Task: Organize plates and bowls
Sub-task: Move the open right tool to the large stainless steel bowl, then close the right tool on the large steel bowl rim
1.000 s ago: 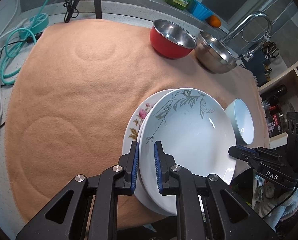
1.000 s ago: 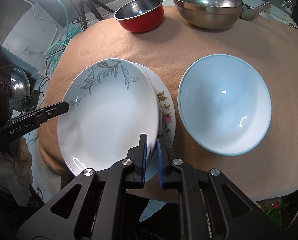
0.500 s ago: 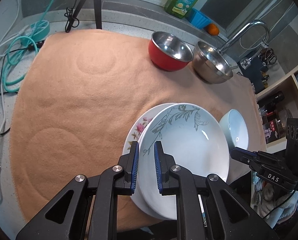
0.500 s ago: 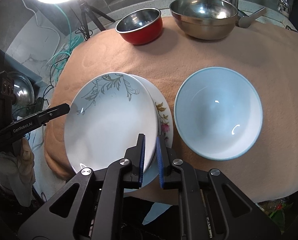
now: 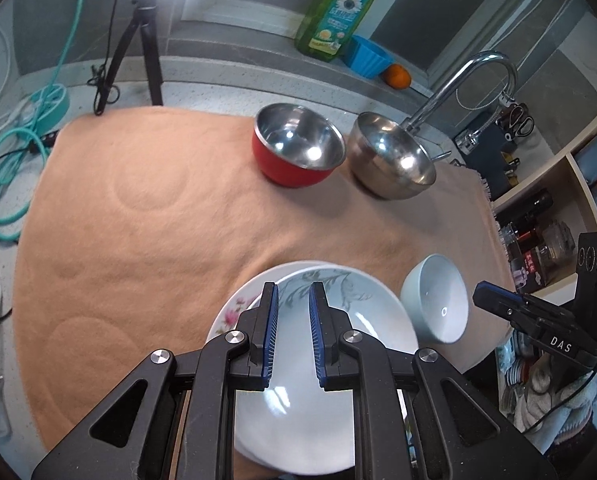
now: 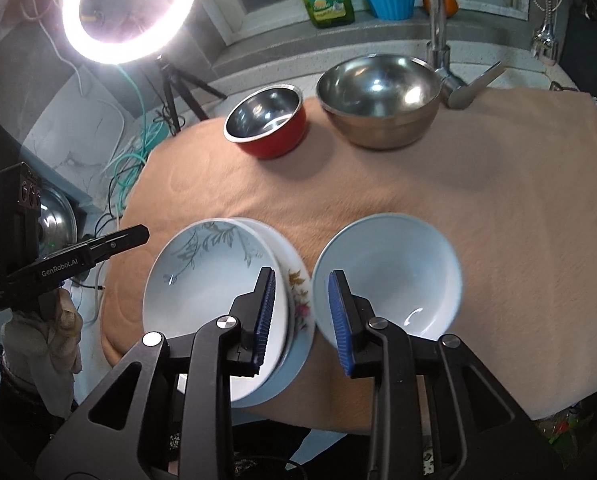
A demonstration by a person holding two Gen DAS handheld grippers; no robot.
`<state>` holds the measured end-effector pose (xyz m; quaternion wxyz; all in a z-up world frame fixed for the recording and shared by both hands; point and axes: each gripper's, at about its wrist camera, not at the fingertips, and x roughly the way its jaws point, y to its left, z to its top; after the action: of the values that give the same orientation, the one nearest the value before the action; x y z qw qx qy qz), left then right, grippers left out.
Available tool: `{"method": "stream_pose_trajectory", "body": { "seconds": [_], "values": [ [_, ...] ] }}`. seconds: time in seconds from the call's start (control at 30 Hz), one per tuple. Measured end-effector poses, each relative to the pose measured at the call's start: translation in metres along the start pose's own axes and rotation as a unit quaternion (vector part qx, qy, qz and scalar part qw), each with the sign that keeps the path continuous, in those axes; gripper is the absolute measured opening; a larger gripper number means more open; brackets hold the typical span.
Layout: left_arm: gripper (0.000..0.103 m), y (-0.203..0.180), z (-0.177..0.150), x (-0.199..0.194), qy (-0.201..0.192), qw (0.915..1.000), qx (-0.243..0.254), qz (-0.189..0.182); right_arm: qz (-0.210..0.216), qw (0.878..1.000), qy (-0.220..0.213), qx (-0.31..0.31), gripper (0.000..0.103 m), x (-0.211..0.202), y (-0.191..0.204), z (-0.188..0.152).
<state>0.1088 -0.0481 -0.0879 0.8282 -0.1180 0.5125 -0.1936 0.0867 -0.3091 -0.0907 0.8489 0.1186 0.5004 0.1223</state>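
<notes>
- The left gripper [image 5: 292,312] is seen hovering above the near edge of the table, its blue pads set narrowly apart with nothing pinched between them; the leaf-patterned plate [image 5: 322,360] is seen below and behind the gap, out of contact
- The right gripper [image 6: 300,304] is caught with its jaws opening; nothing is held between them, and the rims of the stacked plates and of the pale blue bowl [image 6: 390,272] are seen beneath the gap
- The leaf-patterned plate is stacked on the flower-patterned plate [image 6: 300,300], shifted so that the lower plate's flowered rim is left showing on one side; both overhang the near edge of the peach cloth [image 5: 158,220]
- The pale blue bowl is set just beside the stack, on the right gripper's side; whether it touches the stack cannot be told
- Two plates are counted, and three bowls: the pale blue one, a red bowl [image 5: 298,144] with a steel inside, and a steel bowl [image 5: 392,156]
- The red and steel bowls are placed side by side at the far edge of the cloth, well apart from both grippers
</notes>
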Motion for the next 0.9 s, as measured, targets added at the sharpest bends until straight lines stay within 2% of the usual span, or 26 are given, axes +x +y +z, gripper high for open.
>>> {"method": "stream_pose_trajectory", "body": {
  "seconds": [0.1,0.2,0.23,0.3,0.37,0.6,0.9],
  "values": [
    [0.014,-0.008,0.011,0.005,-0.003,1.0000,0.006,-0.007,-0.008,1.000,-0.013,0.009,0.030,-0.008,-0.014,0.012],
    [0.014,-0.019,0.022,0.011,-0.007,0.9998,0.016,-0.010,-0.011,0.999,-0.026,0.018,0.041,-0.013,-0.031,0.024],
    [0.014,-0.023,0.027,0.015,-0.008,0.9997,0.020,-0.011,-0.015,0.999,-0.031,0.021,0.042,-0.015,-0.038,0.028],
    [0.015,-0.030,0.033,0.021,-0.008,0.9996,0.025,-0.013,-0.017,0.999,-0.035,0.029,0.042,-0.015,-0.049,0.038],
    [0.021,-0.037,0.042,0.030,-0.008,0.9994,0.030,-0.015,-0.019,0.998,-0.041,0.038,0.042,-0.014,-0.063,0.047],
    [0.021,-0.057,0.071,0.058,-0.006,0.9992,0.036,-0.018,-0.028,0.997,-0.054,0.044,0.042,-0.005,-0.093,0.078],
    [0.021,-0.071,0.111,0.093,-0.009,0.9991,0.039,-0.013,-0.017,0.997,-0.050,0.050,0.042,0.020,-0.118,0.118]
  ]
}}
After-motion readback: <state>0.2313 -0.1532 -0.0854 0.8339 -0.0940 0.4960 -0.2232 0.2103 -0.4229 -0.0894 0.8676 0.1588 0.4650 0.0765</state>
